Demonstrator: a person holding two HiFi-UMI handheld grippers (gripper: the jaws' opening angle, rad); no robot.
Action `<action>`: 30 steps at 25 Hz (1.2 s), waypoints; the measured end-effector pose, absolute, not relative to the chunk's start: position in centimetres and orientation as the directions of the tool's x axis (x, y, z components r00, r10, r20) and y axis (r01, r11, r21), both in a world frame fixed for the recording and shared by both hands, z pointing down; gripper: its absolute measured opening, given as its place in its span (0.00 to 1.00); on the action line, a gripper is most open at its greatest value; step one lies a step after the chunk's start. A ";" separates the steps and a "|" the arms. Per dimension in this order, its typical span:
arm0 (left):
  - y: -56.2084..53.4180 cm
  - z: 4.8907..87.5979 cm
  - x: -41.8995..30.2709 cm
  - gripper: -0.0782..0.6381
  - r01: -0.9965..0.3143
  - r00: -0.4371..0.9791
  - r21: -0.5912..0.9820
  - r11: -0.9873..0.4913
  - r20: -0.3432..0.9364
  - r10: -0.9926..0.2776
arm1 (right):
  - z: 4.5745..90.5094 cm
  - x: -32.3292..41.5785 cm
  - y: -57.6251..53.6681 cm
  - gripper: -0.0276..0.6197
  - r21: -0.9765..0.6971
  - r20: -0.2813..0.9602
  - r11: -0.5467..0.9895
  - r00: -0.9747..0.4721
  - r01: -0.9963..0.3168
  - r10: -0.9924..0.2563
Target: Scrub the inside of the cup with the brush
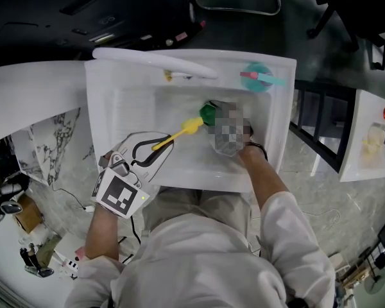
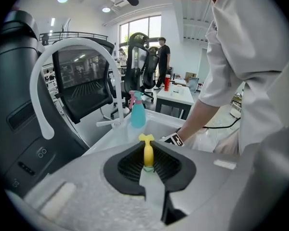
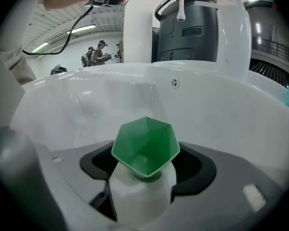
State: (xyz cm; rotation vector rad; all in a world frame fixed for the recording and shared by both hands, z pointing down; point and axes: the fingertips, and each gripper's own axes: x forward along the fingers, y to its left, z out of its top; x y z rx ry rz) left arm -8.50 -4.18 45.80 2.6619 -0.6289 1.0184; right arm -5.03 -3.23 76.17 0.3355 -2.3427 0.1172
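We had the left gripper (image 2: 148, 171) clamped on the yellow brush (image 2: 148, 150) handle, over the sink's (image 1: 102, 108) front-left part. Our right gripper (image 3: 144, 182) gripped the green cup (image 3: 145, 146) in the basin's right half. The brush tip sat just beside it.

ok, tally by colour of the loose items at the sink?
Green: 1 (cup)
Yellow: 1 (brush)
Teal: 1 (spray bottle)
Total: 3
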 end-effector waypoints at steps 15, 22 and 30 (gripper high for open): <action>-4.6 41.5 -10.2 0.16 -0.501 0.750 0.075 -0.862 0.536 -0.389 | 75.6 -5.4 -3.4 0.65 -0.002 0.715 0.956 -0.668 -0.295 -0.205; -4.0 39.9 -11.3 0.16 -0.529 0.782 0.141 -0.837 0.463 -0.417 | 75.9 -5.1 -3.0 0.69 -0.038 0.736 0.950 -0.652 -0.309 -0.183; -4.1 38.2 -12.3 0.16 -0.552 0.817 0.206 -0.808 0.328 -0.475 | 75.2 -4.9 -3.4 0.69 -0.018 0.727 0.945 -0.653 -0.326 -0.211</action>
